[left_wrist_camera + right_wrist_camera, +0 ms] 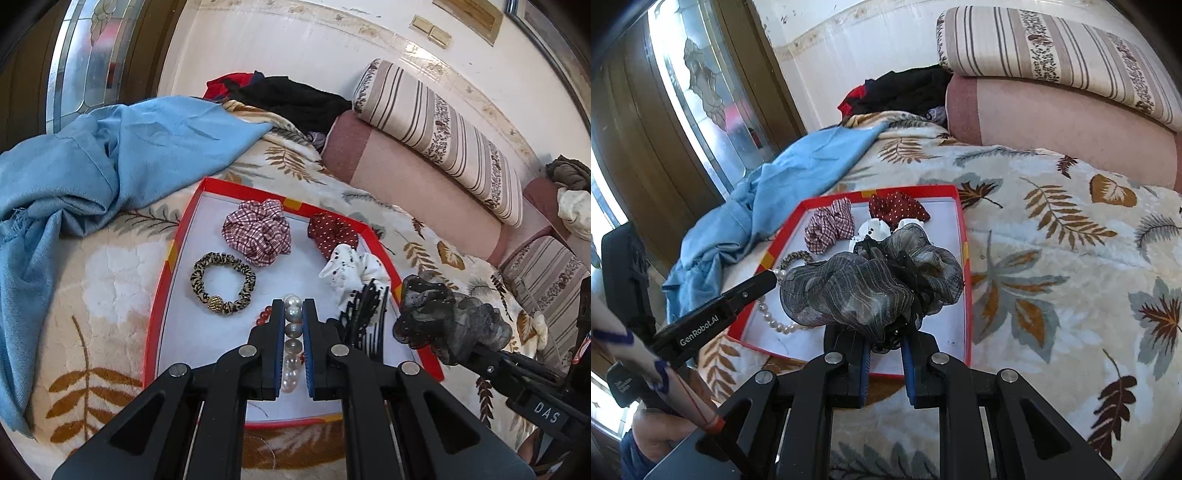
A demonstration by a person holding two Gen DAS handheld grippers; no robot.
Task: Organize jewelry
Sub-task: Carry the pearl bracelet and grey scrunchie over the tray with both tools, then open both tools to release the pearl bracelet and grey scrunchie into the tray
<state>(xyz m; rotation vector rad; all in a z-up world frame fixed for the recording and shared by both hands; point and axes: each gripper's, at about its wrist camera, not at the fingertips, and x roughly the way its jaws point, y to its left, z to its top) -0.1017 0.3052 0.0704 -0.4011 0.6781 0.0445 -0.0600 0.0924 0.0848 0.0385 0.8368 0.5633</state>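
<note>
A red-rimmed tray (pixel 162 280) lies on the bed and also shows in the right wrist view (pixel 964 236). In it lie a checked scrunchie (pixel 258 232), a red dotted scrunchie (pixel 330 230), a white spotted scrunchie (pixel 351 269), a leopard hair tie (pixel 221 282), a black comb clip (pixel 365 314) and red beads (pixel 264 315). My left gripper (pixel 293 306) is shut on a pearl string (pixel 291 343) over the tray. My right gripper (pixel 882 332) is shut on a grey sheer scrunchie (pixel 871 284), held above the tray's right side; it also shows in the left wrist view (pixel 447 325).
A blue cloth (pixel 110 166) lies left of the tray on the leaf-patterned blanket (pixel 1052 258). Pink and striped bolsters (pixel 424 147) line the far side by the wall. Dark clothes (pixel 291 96) are piled at the back. A glass door (pixel 88 62) stands at the left.
</note>
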